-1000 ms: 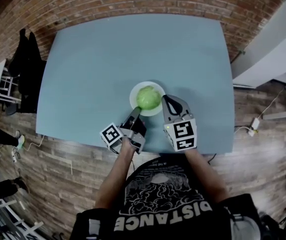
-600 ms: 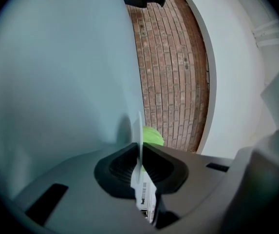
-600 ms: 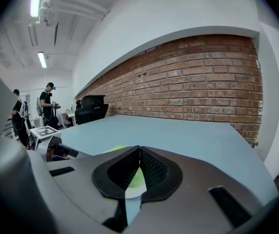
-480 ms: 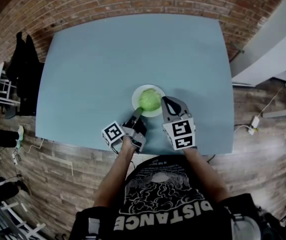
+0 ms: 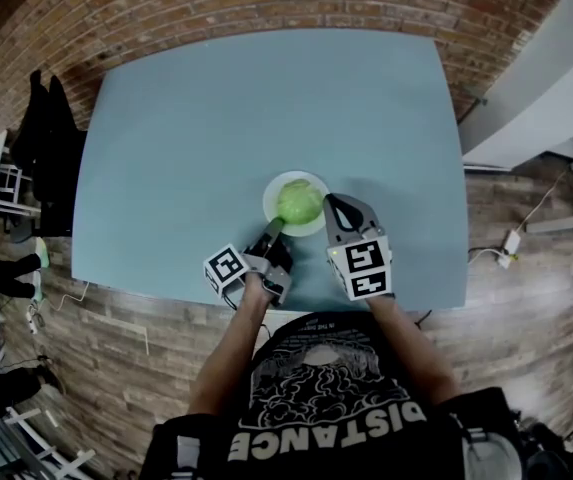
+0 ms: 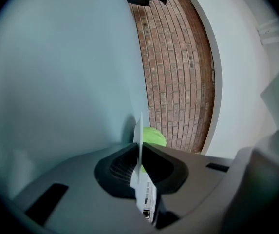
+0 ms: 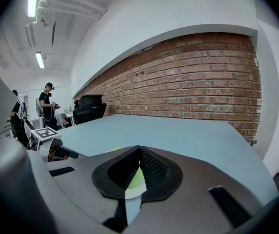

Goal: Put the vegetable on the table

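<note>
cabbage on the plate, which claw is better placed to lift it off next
Likely right. The left claw is shut on the plate rim, while the right claw sits empty beside the cabbage; it's shut, so it must open first.

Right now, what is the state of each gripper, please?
The left gripper: shut on the rim of the round white plate carrying the green cabbage.
The right gripper: shut, nothing between its jaws.

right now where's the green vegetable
In the head view the green vegetable sits on the white plate near the table's front edge, left gripper on its near rim, right gripper at its right.
</note>
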